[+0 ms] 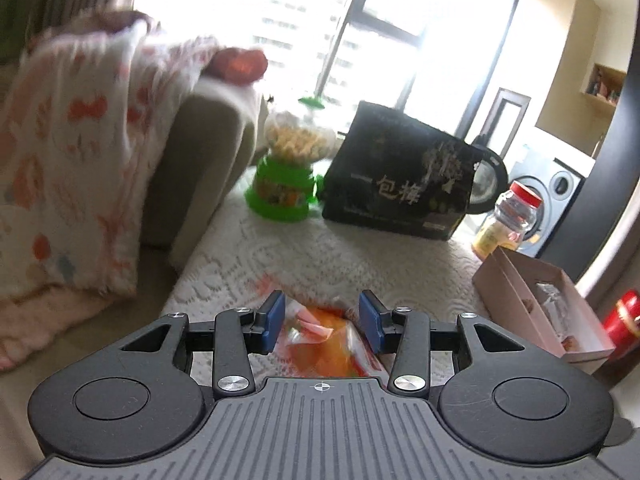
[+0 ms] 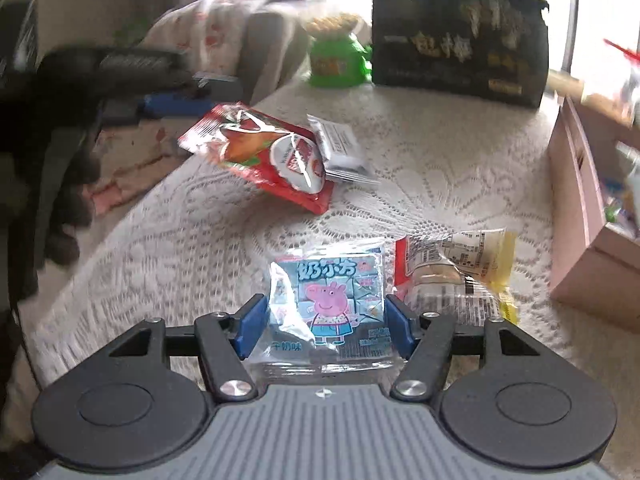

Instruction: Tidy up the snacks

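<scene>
Right claw: my right claw (image 2: 325,322) has its blue pads at both side edges of the blue cartoon-pig packet (image 2: 326,312); the pads look to be touching the film, so I read it as a light hold on that packet.
Left claw: my left claw (image 1: 322,326) stands part open around the orange-red packet (image 1: 320,340); whether its pads press the wrapper I cannot tell.
Risk, right side: the grip sits on slack, glossy film only. I judge a quick swing could let the packet slide out or fold, since the contents are loose inside.
Risk, neighbour: the red-and-yellow wrapped snack (image 2: 456,276) lies just beside the right pad; a sideways move could drag it along.
Risk, lace: the openwork cloth (image 2: 420,184) could catch a pad tip if I come down low again, and would pull the other packets with it.
Risk, target: the pink cardboard box (image 2: 588,240) has a raised wall; an approach that is too low would knock it instead of clearing the rim.
Other snacks: 1 red packet (image 2: 260,152) with 1 silver packet (image 2: 340,148) touching it, well apart from my right claw.
Table: covered in white lace; at the back a green candy dispenser (image 1: 286,168), a black gift box (image 1: 404,176) and a red-lidded jar (image 1: 510,220).
Room: sofa arm with a patterned blanket (image 1: 76,152), a bright window (image 1: 320,20), a washing machine (image 1: 560,196).
</scene>
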Available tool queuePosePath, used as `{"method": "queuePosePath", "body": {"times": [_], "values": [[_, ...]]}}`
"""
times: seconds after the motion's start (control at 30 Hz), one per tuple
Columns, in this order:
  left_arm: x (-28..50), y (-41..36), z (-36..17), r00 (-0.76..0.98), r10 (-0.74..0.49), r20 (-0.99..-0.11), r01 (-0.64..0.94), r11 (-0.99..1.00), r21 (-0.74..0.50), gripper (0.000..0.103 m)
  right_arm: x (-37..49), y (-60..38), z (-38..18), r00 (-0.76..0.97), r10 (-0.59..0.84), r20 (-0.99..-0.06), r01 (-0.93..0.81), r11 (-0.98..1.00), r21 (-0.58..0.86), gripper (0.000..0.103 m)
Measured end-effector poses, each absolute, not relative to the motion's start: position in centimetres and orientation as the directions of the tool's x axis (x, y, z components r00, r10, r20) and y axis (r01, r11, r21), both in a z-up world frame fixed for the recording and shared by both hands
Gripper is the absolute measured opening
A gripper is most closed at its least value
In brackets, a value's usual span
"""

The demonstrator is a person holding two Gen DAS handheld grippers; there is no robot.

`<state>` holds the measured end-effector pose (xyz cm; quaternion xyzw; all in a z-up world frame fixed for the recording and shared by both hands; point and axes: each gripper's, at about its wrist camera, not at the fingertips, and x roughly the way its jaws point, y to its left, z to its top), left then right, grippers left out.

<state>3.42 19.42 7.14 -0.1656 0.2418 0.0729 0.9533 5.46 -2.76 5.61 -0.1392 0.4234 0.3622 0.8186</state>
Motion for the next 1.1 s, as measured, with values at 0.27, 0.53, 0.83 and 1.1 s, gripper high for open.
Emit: {"method": "queuePosePath", "body": {"times": [0.27, 0.53, 0.83, 1.1], "values": [[6.1, 17.9, 6.1, 0.818, -0.043, -0.573, -0.175, 0.931, -0.320, 0.046, 4.1, -6.3, 8.7, 0.461, 0.549, -0.697, -0.714, 0.696, 0.077, 0.070], [12.6, 16.7, 3.6, 0.771, -0.018, -0.637, -0.253, 0.909, -0.332, 0.046, 3.9, -9.2, 6.4, 0.671, 0.374, -0.640, -0.540, 0.838, -0.077, 0.070], [15.3, 14.6, 1.8, 0.764, 0.113, -0.635, -0.289, 0.940, -0.182, 0.050, 5.7, -12.1, 5.0, 0.673, 0.383, -0.632, -0.438, 0.896, 0.077, 0.070], [13.8, 14.7, 2.8, 0.777, 0.105, -0.621, -0.244, 0.959, -0.143, 0.018, 6.3, -13.0, 4.5, 0.657, 0.405, -0.635, -0.403, 0.901, 0.157, 0.070]]}}
